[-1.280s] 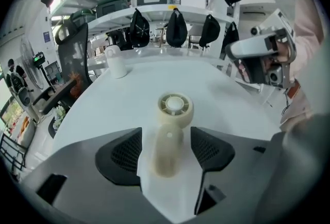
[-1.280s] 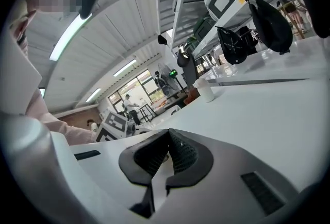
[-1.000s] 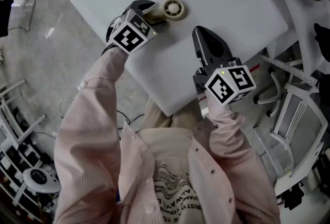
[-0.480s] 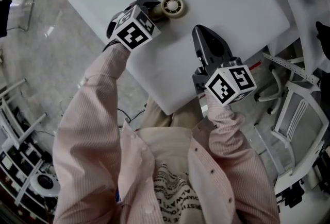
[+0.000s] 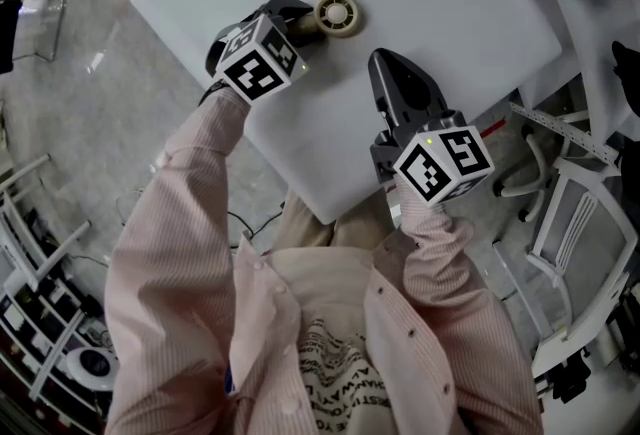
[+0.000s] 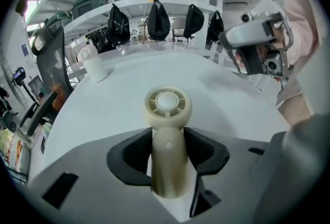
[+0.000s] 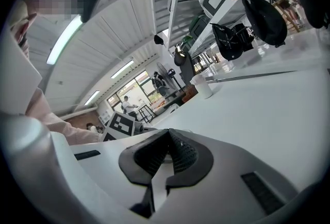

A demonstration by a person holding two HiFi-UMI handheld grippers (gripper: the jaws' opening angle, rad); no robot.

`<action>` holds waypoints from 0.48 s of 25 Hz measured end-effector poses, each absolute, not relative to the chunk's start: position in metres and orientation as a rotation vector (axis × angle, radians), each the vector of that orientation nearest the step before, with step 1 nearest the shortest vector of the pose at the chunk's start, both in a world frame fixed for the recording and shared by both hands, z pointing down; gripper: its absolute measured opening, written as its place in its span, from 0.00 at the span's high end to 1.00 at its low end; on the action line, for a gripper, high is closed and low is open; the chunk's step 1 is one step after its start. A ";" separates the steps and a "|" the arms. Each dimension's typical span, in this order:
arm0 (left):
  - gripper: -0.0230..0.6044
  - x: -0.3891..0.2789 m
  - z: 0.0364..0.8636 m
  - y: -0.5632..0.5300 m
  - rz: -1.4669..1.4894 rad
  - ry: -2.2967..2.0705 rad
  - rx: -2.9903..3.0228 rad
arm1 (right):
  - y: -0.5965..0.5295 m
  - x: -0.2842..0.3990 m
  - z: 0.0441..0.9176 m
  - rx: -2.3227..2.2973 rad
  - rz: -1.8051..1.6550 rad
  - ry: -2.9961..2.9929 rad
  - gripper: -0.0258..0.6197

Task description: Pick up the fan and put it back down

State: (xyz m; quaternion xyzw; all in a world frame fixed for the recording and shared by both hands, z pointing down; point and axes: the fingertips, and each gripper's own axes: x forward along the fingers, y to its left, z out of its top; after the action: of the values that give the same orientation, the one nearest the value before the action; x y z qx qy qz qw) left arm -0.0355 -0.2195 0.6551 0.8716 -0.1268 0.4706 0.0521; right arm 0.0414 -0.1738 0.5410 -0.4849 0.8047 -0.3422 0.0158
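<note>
Your left gripper [image 5: 298, 23] is angled down at the white table [image 5: 450, 3], and its 2 jaws are closing on the fan [image 6: 167, 107]. In the left gripper view the cream handle runs straight up the gap, and both dark pads [image 6: 135, 153] sit right against its sides just below the neck. The fan lies flat on the tabletop near the far left edge in the head view. Its round head points away from you, and there's a small round button [image 6: 168, 144] on the handle between the pads.

Your right gripper [image 7: 167, 145] is parked over the near part of the table, well apart from the fan. Its jaws are closed together at the tips with nothing between them.

As for markings, each cube has black-and-white square codes: the left cube [image 5: 258, 63] shows 1 full face to the head camera, and the right cube [image 5: 443, 163] shows 2. A tiny sticker on the shelf in the left gripper view is too small to read. A white cup [image 6: 94, 66] stands on the far side of the table, and black bags [image 6: 159, 19] hang from the shelf behind it.
</note>
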 end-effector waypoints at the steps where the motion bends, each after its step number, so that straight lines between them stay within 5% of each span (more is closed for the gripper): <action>1: 0.67 -0.035 0.655 -0.219 1.428 -0.395 2.660 | -0.174 0.041 0.541 -1.508 -1.065 2.504 0.96; 12: 0.67 -0.034 0.644 -0.218 1.366 -0.521 2.701 | -0.174 0.042 0.542 -1.510 -1.068 2.493 0.96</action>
State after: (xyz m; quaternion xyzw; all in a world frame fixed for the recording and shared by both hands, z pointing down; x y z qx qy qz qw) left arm -0.0341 -0.2180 0.6442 0.8789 -0.1694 0.4445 0.0353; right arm 0.0417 -0.1737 0.5419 -0.4863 0.8030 -0.3441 0.0187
